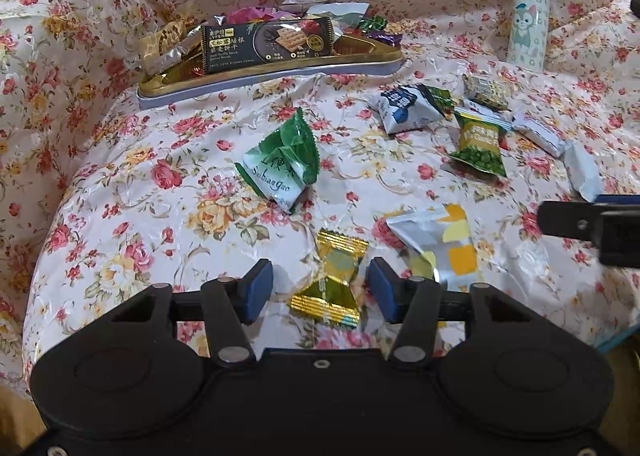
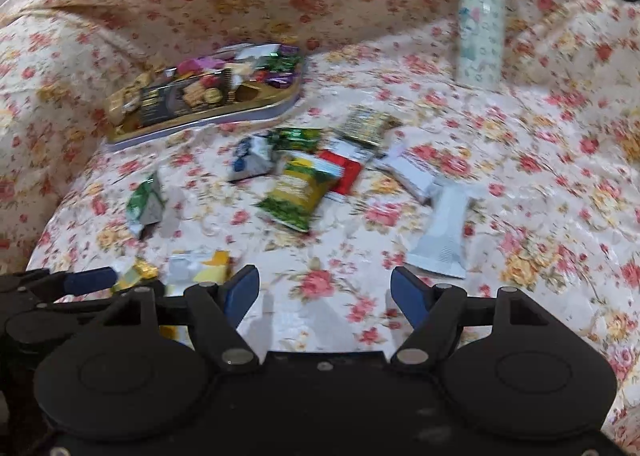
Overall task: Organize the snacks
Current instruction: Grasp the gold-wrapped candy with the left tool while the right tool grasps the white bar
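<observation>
Both wrist cameras look steeply down, close over the floral cloth (image 1: 120, 216), facing the snack tin (image 1: 312, 74) beyond; each view shares the tin (image 2: 224, 120) and the scattered packets before it.

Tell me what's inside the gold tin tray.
The tin tray holds a dark cracker packet standing in front, a gold wrapped snack and purple and green candies. Whatever lies behind the cracker packet is hidden.

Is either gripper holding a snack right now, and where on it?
Neither. The left gripper straddles the gold-wrapped candy at its pinched middle, pads not yet touching. The right gripper is open over bare cloth.
</observation>
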